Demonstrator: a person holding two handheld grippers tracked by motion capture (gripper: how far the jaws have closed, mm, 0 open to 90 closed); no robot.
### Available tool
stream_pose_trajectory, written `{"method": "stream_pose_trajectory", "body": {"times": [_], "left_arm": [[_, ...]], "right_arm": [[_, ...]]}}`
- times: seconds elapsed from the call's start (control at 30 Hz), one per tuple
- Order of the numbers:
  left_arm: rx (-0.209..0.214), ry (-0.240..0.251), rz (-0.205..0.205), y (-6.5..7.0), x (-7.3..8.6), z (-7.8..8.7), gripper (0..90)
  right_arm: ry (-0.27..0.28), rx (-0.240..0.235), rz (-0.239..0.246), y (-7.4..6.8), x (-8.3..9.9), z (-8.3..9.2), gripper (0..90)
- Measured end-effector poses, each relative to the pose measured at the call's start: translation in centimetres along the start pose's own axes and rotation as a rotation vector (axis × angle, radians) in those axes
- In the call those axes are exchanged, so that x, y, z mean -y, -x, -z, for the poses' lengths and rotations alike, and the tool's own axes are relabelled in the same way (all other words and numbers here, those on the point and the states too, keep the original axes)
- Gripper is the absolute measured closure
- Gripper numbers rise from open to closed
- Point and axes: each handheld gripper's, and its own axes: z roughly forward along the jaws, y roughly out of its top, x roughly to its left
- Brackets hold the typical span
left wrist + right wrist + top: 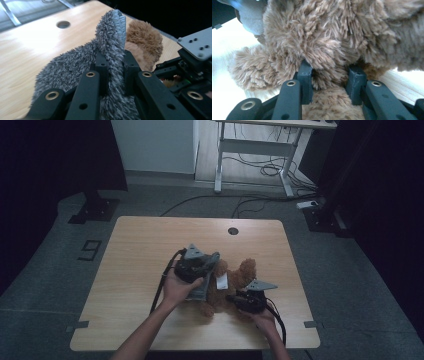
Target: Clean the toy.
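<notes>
A brown plush bear (239, 276) lies on the wooden table (145, 245), right of its middle, with a white tag (221, 281) on it. My left gripper (209, 264) is shut on a fold of grey fuzzy fabric (201, 289), lifted beside the bear. In the left gripper view the grey fabric (110, 37) stands up pinched between the jaws of the left gripper (115, 63), with the bear (143, 37) behind it. My right gripper (234, 299) is at the bear's near side. In the right gripper view the right gripper (329, 77) is shut on a tuft of the bear (332, 32).
A round cable hole (233, 231) sits near the table's far edge. Beyond the table stand a white desk frame (255, 150) and loose cables (240, 202) on the floor. Dark stand bases flank the table at the back left (95, 210) and back right (322, 217).
</notes>
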Motion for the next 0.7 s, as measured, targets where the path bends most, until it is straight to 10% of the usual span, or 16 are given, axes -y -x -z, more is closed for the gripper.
{"method": "stream_pose_trajectory", "body": {"times": [0.23,0.7], "left_arm": [[-0.025,-0.034,0.025,-0.6,1.5,-1.5,78.3],[-0.084,0.029,0.152,-6.5,6.9,5.5,78.2]], "right_arm": [[0.001,-0.001,-0.001,0.2,0.0,0.0,63.8],[-0.007,0.038,0.012,-0.3,0.0,-0.4,65.9]]}}
